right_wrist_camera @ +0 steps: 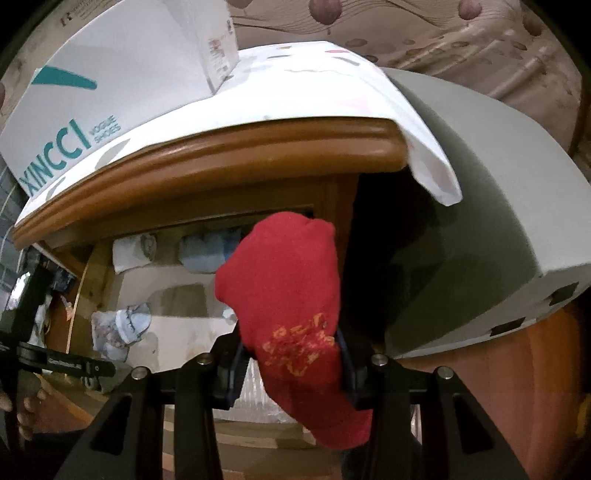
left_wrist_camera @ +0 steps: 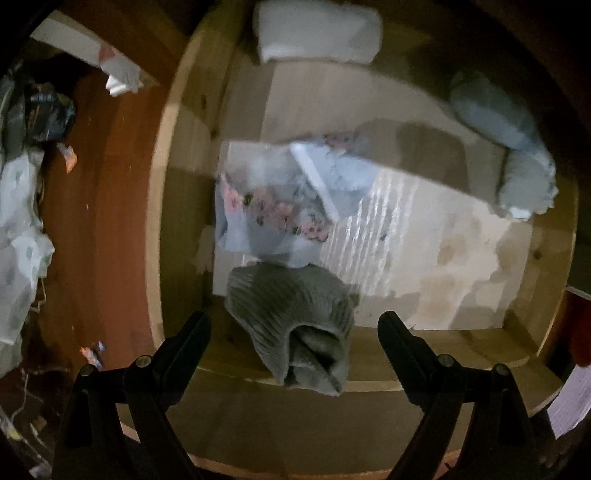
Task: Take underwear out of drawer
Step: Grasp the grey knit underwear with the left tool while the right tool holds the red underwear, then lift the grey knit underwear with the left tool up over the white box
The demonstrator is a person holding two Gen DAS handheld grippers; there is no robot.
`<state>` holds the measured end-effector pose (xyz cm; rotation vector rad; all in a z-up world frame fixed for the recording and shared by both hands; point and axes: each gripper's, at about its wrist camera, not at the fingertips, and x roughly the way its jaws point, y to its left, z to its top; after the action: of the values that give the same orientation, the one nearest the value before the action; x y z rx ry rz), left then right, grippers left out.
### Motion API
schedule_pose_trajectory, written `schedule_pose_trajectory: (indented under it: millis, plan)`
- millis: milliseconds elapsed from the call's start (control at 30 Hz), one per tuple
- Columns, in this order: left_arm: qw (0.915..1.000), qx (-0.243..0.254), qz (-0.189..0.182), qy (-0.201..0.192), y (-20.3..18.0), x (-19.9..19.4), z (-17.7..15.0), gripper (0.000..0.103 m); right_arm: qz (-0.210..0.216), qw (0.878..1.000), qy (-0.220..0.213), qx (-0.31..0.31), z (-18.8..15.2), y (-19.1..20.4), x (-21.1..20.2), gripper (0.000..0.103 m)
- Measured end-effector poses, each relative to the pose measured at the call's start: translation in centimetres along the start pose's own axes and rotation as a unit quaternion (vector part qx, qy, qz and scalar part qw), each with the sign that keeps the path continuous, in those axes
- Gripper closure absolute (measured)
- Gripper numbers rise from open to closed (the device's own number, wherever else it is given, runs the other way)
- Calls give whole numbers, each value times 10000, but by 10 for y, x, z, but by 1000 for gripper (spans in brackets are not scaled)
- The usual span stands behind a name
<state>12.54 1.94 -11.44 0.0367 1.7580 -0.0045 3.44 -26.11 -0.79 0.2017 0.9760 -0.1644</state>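
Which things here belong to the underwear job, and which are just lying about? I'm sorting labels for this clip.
Belongs to the job:
open drawer
grey ribbed garment
floral garment
red garment, held in the right gripper
left gripper, jaws open

Lying about:
shoe box
white cloth

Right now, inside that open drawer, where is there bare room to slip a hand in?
The drawer floor is bare on its right, bordered by the floral garment, the blue-grey rolls and the front wall. Another clear strip lies below the white roll. It is crowded at left, where the floral garment meets the grey ribbed piece.
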Motion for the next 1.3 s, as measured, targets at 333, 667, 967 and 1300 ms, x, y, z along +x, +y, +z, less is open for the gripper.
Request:
schedule_pose_trajectory:
  millis: [333,667,967,1300]
  plan:
    - [9986,-429,131,282,11,27,9,26,-58,9998,123,143,0,-4,5,61]
    - [9990,-290,163,312,8,34,7,56,-3,9998,181,108,-2,-3,7,61]
    - [9997,-202,40,101,11,25,2,72,16,9999,163,18,-3,-1,6,61]
    - [9989,41,-186,-431,11,-7,-10,73,26,9998,168,-48,-2,2,6,61]
